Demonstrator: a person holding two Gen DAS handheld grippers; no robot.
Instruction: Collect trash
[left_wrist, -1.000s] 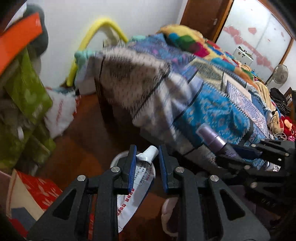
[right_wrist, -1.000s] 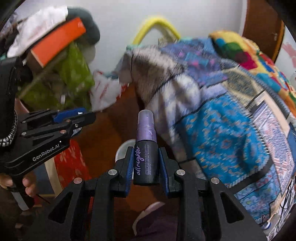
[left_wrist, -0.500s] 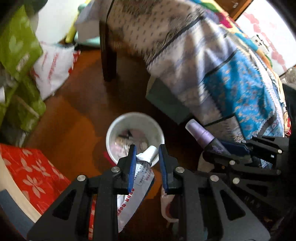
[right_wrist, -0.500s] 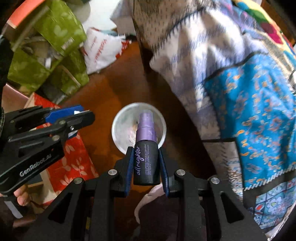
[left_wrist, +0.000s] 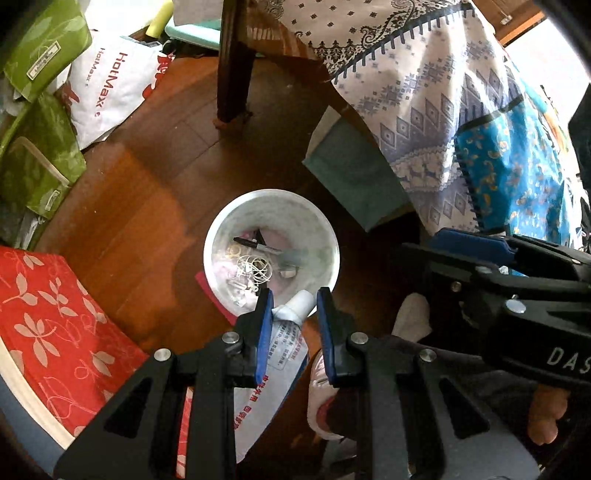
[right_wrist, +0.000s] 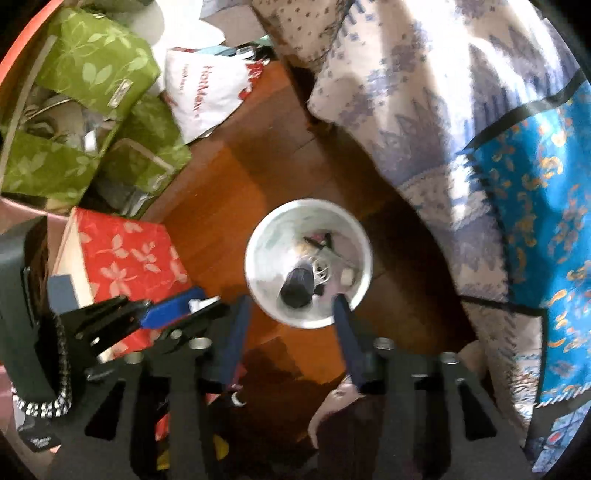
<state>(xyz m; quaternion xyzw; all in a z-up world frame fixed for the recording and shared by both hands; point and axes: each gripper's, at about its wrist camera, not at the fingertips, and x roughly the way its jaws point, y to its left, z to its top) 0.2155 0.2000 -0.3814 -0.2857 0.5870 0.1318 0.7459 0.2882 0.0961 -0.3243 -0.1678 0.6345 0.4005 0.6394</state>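
Now, from near to far.
Left gripper (left_wrist: 293, 300): pointing steeply down, jaws narrow and clamped on the white tube (left_wrist: 280, 338); the cap end of the tube sticks out over the near rim of the bin.
White tube: red and dark print on it, lying slanted between the blue pads.
Right gripper (right_wrist: 291, 301): jaws have just been opening and now stand wide apart, with nothing pressed between the pads; it points down over the bin.
Dark spray bottle (right_wrist: 297, 288): free of the pads, blurred, seen end-on inside the mouth of the bin; I cannot tell if it already rests on the other things.
White bin (left_wrist: 221, 236): round, standing on the wooden floor (left_wrist: 140, 199), just below both grippers; inside are a black pen, some thin wire rings and pale scraps.
Red box (left_wrist: 48, 314): with a white leaf pattern, left of the bin, near it but apart.
Person: fingers (left_wrist: 546, 417) on the right gripper handle, a foot in a sock low near the bin.
Bed cover (left_wrist: 424, 92): patterned white and blue cloth hanging down beyond the bin, on the right.
Green bags (left_wrist: 37, 48): leaf print, far left, beside a white plastic bag (left_wrist: 114, 85) with red letters.
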